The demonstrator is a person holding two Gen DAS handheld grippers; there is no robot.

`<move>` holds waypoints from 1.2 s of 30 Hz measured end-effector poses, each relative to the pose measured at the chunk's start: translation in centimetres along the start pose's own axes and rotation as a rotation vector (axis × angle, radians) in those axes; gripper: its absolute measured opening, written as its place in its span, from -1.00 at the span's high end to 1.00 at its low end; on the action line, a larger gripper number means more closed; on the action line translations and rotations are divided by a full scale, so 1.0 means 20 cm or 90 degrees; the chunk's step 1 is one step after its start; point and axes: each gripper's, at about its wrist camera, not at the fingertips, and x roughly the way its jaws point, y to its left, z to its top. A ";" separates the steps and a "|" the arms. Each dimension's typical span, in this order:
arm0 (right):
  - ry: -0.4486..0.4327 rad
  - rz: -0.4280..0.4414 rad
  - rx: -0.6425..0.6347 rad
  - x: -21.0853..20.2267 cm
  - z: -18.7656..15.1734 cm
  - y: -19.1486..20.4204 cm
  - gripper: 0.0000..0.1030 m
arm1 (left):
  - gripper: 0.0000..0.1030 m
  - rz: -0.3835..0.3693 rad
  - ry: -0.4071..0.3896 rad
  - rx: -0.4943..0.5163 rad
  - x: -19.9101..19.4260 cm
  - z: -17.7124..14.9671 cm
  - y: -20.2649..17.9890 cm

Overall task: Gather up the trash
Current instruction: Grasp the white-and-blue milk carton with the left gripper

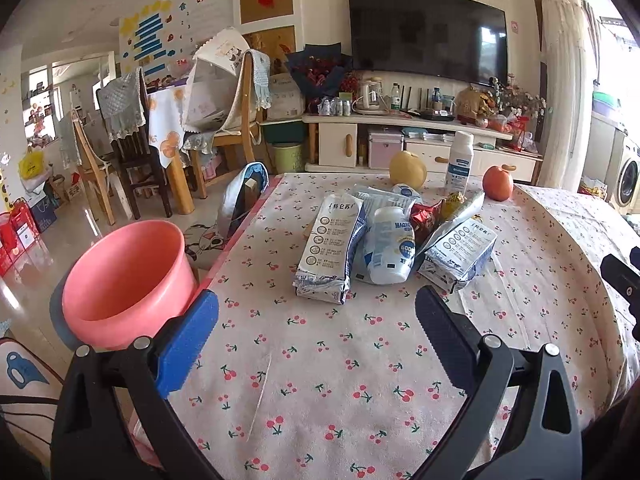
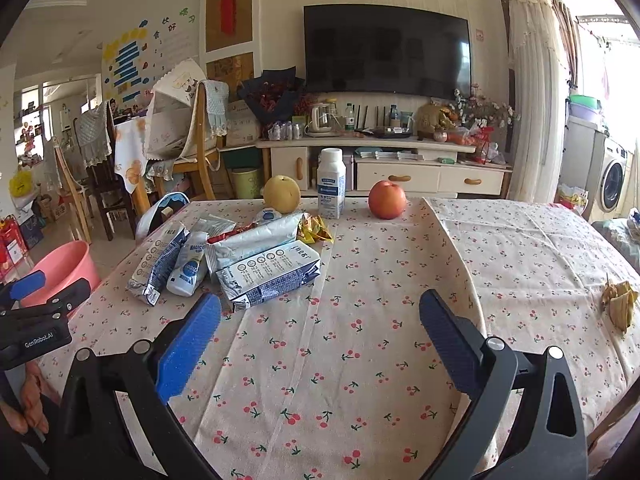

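Both tools empty, fingers spread wide, hovering low over the near part of the worktop [image 2: 360, 360]. Left tool [image 1: 316, 312] and right tool [image 2: 320, 312]: nothing between the fingers of either.

Trash pile lies ahead, mid-worktop. From the left tool it sits at about 12 o'clock, just past the fingertips. From the right tool it sits at about 10–11 o'clock, off to the side. Judgement: left tool is the nearer and better lined up.

Nearest items in the left view: carton [image 1: 330, 248] at 12 o'clock, flattened, long axis running near-to-far, roughly along the tool's forward line. Beside it and touching, a squashed white bottle [image 1: 390, 250], same near-to-far lie. A second carton [image 1: 460, 254] at 1 o'clock, long axis slanted toward 2 o'clock. Behind these, wrappers [image 1: 434, 210] in red and yellow, bunched.

Pink bin [image 1: 124, 280] at 9–10 o'clock of the left tool, off the worktop edge and lower. Judgement: a pick by the left tool means a short swing left to drop.

Far right in the right view, a dry husk [image 2: 620, 304] at 2–3 o'clock, well apart from the pile; nearer the right tool.

Farthest: pear [image 2: 282, 194], upright bottle [image 2: 331, 184], apple [image 2: 387, 199] along the far edge. Probably not trash.
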 end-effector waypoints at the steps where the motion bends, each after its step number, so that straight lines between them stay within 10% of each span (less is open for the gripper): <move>1: 0.009 0.011 0.013 0.02 0.00 -0.01 -0.91 | -0.93 -0.009 0.003 0.002 0.02 0.01 0.02; 15: 0.139 0.149 0.219 0.38 0.05 -0.24 -0.51 | -0.93 -0.085 0.085 -0.004 0.45 0.17 0.11; 25: 0.154 0.209 0.214 0.61 0.16 -0.19 -0.42 | -0.91 -0.079 0.140 0.015 0.77 0.22 0.04; 36: 0.176 0.300 0.283 0.90 0.25 -0.06 -0.39 | -0.15 -0.085 0.198 -0.002 0.90 0.20 0.01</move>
